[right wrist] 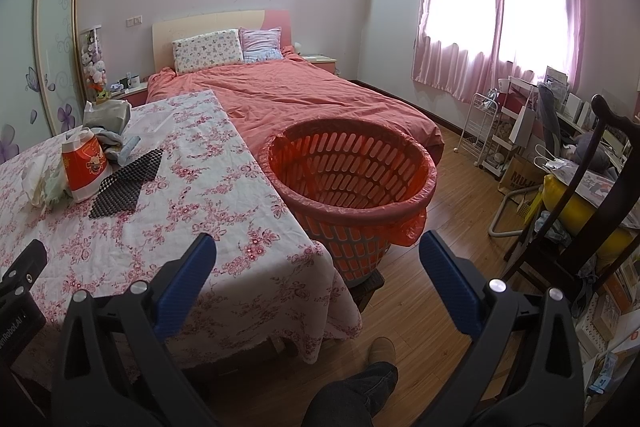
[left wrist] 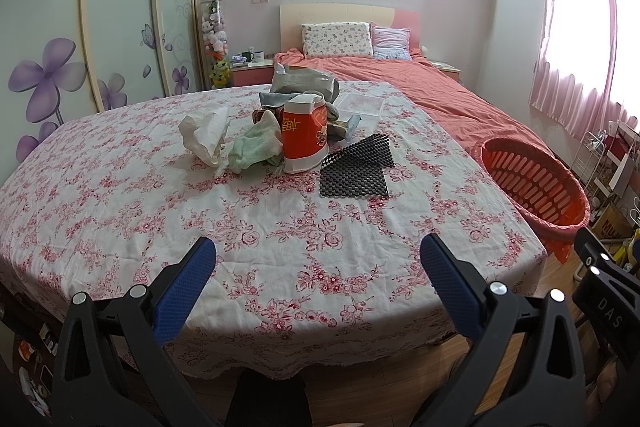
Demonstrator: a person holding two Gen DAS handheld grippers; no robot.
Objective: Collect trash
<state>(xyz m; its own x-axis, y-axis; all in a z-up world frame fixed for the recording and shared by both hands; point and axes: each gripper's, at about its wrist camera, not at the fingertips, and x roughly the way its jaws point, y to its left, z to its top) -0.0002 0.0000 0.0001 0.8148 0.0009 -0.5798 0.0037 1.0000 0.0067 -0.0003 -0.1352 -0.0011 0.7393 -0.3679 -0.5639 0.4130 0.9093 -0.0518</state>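
A pile of trash sits mid-table on the floral cloth: a red and white paper carton (left wrist: 304, 137) (right wrist: 85, 169), a crumpled white tissue (left wrist: 205, 138), a pale green cloth (left wrist: 254, 149), a folded black mesh mat (left wrist: 356, 167) (right wrist: 124, 183), a grey bag (left wrist: 304, 81) and a clear plastic tray (left wrist: 360, 105). An orange basket lined with a red bag (right wrist: 352, 179) (left wrist: 532, 183) stands beside the table's right edge. My left gripper (left wrist: 318, 259) is open and empty over the near table edge. My right gripper (right wrist: 318, 259) is open and empty, in front of the basket.
The table with the floral cloth (left wrist: 120, 211) stands against a bed with a coral cover (right wrist: 320, 95). A dark wooden chair (right wrist: 592, 195) and cluttered racks (right wrist: 504, 131) stand at the right. Wood floor (right wrist: 452, 211) lies between the basket and the chair. My leg and shoe (right wrist: 380, 351) show below.
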